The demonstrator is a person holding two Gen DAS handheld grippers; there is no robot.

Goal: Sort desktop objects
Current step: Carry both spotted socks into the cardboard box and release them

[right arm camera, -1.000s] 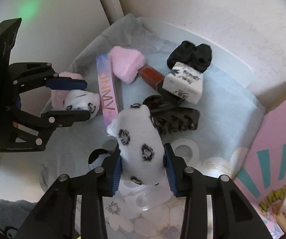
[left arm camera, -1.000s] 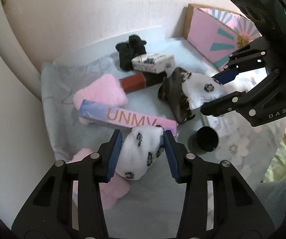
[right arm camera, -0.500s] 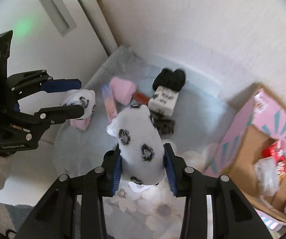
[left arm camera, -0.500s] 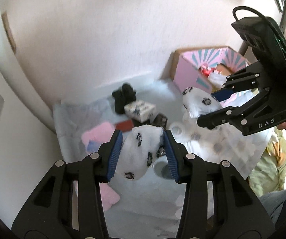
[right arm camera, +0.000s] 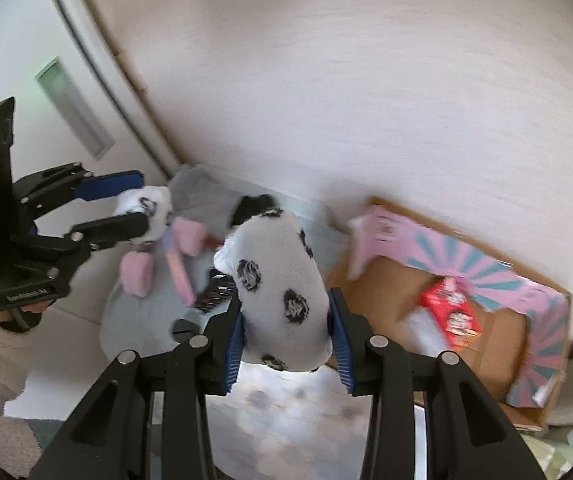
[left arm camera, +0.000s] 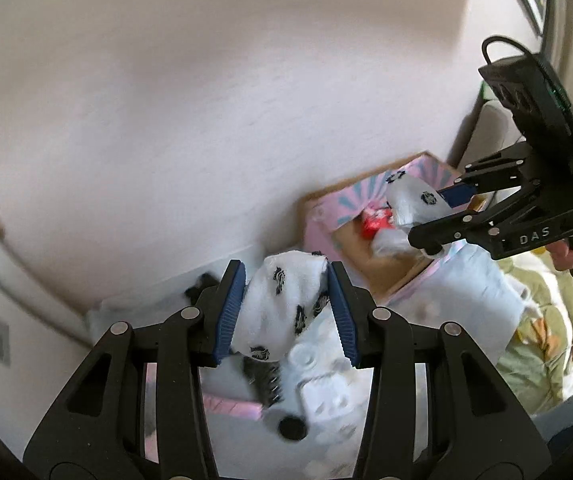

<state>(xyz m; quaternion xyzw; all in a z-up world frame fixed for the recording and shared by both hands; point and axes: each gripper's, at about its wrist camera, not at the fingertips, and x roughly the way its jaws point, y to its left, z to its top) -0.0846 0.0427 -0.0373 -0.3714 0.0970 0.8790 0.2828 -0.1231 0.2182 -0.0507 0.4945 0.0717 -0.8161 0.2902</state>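
My left gripper (left arm camera: pixel 284 312) is shut on a white sock with black spots (left arm camera: pixel 282 308) and holds it high above the table. It also shows in the right wrist view (right arm camera: pixel 126 204), at the left. My right gripper (right arm camera: pixel 286 320) is shut on a matching spotted sock (right arm camera: pixel 278 276). In the left wrist view the right gripper (left arm camera: pixel 442 212) holds its sock (left arm camera: pixel 410 200) over the open pink and teal cardboard box (left arm camera: pixel 350 208). The box (right arm camera: pixel 486 280) lies to the right of the table and holds a red packet (right arm camera: pixel 452 312).
On the pale blue cloth (right arm camera: pixel 134 316) lie pink fluffy socks (right arm camera: pixel 138 276), a long pink box (right arm camera: pixel 180 276), a black hair claw (right arm camera: pixel 216 294), a black sock pair (right arm camera: pixel 252 202) and a small black cap (left arm camera: pixel 292 428). A wall stands behind the table.
Both grippers have risen well above the table with their socks. The right gripper has moved right, over the open box. The table objects look smaller and farther below.
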